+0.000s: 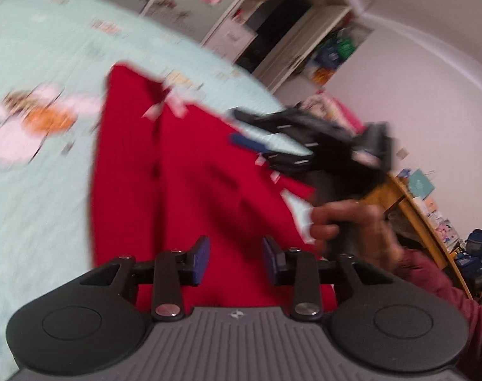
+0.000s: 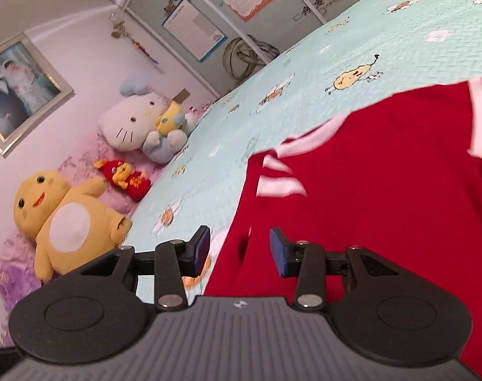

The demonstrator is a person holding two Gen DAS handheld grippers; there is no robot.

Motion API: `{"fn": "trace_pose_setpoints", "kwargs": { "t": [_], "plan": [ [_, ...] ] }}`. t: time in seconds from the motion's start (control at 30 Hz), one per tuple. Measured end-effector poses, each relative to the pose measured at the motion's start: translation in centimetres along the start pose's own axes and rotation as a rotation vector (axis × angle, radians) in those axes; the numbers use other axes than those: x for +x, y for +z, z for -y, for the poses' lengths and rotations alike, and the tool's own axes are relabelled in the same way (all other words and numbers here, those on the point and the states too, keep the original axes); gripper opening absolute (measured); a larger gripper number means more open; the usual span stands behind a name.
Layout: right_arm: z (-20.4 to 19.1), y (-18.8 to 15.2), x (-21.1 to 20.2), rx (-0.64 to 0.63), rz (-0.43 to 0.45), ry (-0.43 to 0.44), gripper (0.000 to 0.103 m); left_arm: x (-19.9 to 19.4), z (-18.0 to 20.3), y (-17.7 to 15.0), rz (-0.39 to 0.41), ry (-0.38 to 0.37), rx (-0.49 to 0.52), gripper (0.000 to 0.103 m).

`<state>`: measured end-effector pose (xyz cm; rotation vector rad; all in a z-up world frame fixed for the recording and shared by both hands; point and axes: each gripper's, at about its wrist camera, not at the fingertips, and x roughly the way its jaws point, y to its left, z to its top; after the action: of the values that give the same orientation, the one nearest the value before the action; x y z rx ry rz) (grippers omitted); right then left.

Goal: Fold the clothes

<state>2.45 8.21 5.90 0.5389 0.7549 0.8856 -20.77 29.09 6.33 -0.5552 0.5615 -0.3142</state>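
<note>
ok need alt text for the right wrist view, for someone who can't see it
The open right gripper hovers over a red garment with white stripes spread on a pale mint bedspread, holding nothing. At the left, plush toys sit by the wall: a yellow bear and a white cat, with a framed photo above.

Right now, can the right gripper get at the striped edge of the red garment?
Probably yes. The right gripper is open and holds nothing, poised over the red garment on the bed cover. The white-striped edge lies just ahead, with nothing between; the left gripper is not in that view.
</note>
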Motion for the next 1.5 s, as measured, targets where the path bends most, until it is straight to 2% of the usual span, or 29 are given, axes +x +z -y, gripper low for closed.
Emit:
{"fn": "trace_pose_setpoints", "kwargs": {
  "t": [0.1,0.17,0.2,0.23,0.3,0.33,0.37,0.47,0.63,0.7,0.87,0.97,1.1,1.17,1.23,1.3,1.37,1.4,1.43,1.47,1.5],
  "plan": [
    [1.2,1.3,2.6,0.019,0.014,-0.025,0.017,2.9,-1.0,0.5,0.021,0.021,0.01,0.038],
    [1.9,2.0,4.4,0.029,0.008,-0.031,0.013,4.4,-3.0,-0.1,0.004,0.051,-0.036,0.035],
    [2.1,2.3,5.7,0.023,-0.015,-0.03,0.013,4.8,-4.0,-0.7,0.004,0.054,-0.046,0.025],
    [2.3,2.6,7.0,0.016,-0.04,-0.028,0.013,4.9,-4.9,-1.3,0.013,0.057,-0.052,0.008],
    [2.8,3.1,9.5,0.001,-0.09,-0.024,0.013,4.5,-6.2,-2.1,0.044,0.025,-0.084,0.006],
    [3.3,3.3,11.1,-0.01,-0.128,-0.061,0.012,4.4,-6.4,-2.2,0.045,0.011,-0.097,0.006],
    [3.9,3.4,12.8,-0.021,-0.167,-0.102,0.0,4.4,-6.5,-2.1,0.042,0.009,-0.097,0.006],
    [6.2,3.8,14.2,0.125,-0.146,-0.05,0.0,4.3,-5.8,-2.2,0.044,0.023,-0.06,0.006],
    [7.2,3.8,13.3,0.179,-0.113,0.002,0.0,3.9,-6.0,-2.2,0.043,0.015,-0.071,0.006],
    [7.1,4.0,12.4,0.194,-0.074,0.022,0.006,4.2,-6.0,-2.0,0.042,0.02,-0.067,0.006],
    [6.6,3.5,9.4,0.263,0.008,0.146,0.006,4.1,-5.9,-1.1,0.043,0.027,-0.076,0.007],
    [6.5,2.7,8.0,0.291,0.039,0.193,0.008,4.5,-5.5,1.2,0.079,0.042,-0.091,0.01],
    [7.5,1.7,8.1,0.323,0.084,0.199,0.023,5.5,-5.1,4.7,0.133,0.069,-0.111,0.019],
    [8.5,0.8,8.5,0.351,0.094,0.191,0.026,5.9,-4.9,6.5,0.16,0.083,-0.12,0.022],
    [9.6,-0.1,8.9,0.379,0.105,0.183,0.024,6.4,-4.7,8.2,0.187,0.097,-0.13,0.022],
    [9.6,0.2,9.0,0.368,0.112,0.214,0.029,8.5,-5.5,9.7,0.213,0.125,-0.148,0.022],
    [9.7,0.2,9.2,0.362,0.105,0.214,0.029,11.6,-7.1,10.0,0.207,0.153,-0.174,0.022],
    [9.7,0.3,9.1,0.363,0.106,0.223,0.029,12.7,-8.1,9.5,0.184,0.186,-0.202,0.022],
    [9.8,0.4,9.1,0.364,0.108,0.233,0.029,13.7,-9.4,8.8,0.173,0.207,-0.246,0.007],
    [9.9,0.4,9.0,0.367,0.108,0.237,0.03,14.3,-10.9,7.8,0.178,0.205,-0.296,0.004],
    [10.0,0.4,9.0,0.37,0.109,0.242,0.03,14.4,-12.3,7.4,0.187,0.173,-0.355,0.004]
  ]
}}
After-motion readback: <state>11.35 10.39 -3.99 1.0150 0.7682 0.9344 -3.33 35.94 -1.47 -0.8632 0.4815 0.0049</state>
